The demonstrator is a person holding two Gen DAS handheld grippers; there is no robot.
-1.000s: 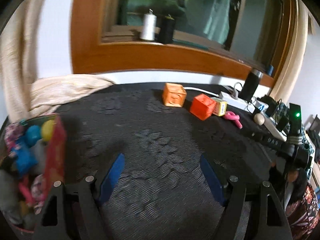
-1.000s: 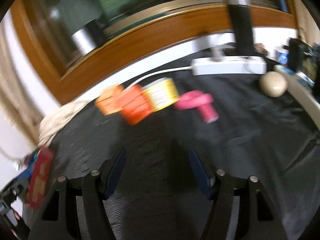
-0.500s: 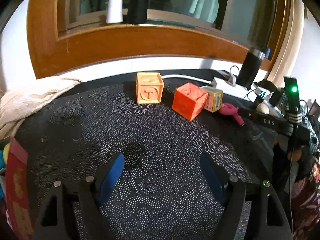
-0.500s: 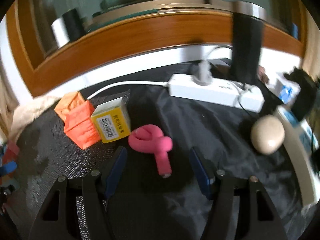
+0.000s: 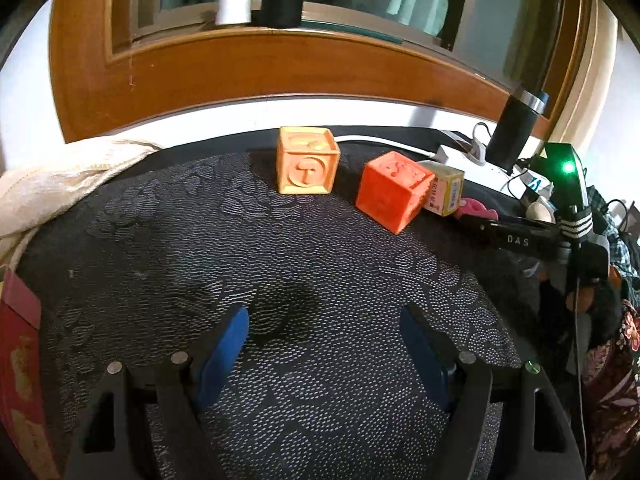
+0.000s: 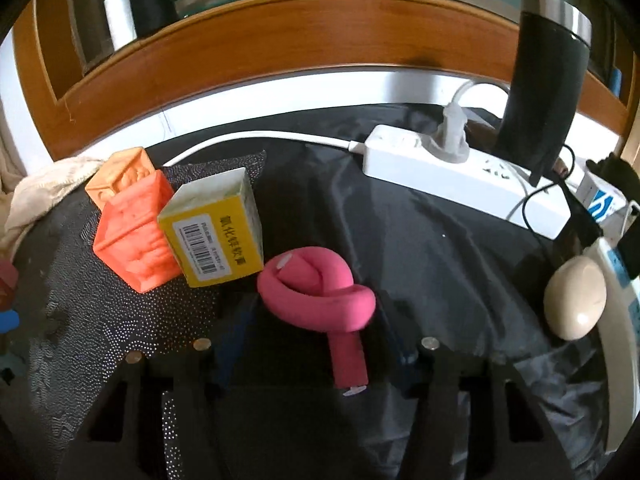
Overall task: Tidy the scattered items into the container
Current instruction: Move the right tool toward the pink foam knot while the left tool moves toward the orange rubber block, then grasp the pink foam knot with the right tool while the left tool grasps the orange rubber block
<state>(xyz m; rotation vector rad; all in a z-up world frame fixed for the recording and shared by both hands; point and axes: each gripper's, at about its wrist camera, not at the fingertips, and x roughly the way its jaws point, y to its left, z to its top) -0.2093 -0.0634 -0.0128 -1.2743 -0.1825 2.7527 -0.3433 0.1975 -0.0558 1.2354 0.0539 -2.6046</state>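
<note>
The knotted pink foam-like tube (image 6: 320, 296) lies on the black cloth between the right gripper (image 6: 316, 336)'s 2 closing jaws (pads not yet pressing), so centre on the knot before squeezing, while the left gripper (image 5: 324, 344) hangs open and empty

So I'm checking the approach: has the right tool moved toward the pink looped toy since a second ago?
Yes. The right tool has closed in on the pink looped toy, which now lies between its closing jaws.

We see a pink knotted tube (image 6: 320, 296) lying flat on black cloth; a yellow barcoded box (image 6: 214, 236) leans against a red-orange cube (image 6: 132, 240); a paler orange cube (image 5: 307, 166) stands upright, apart.
</note>
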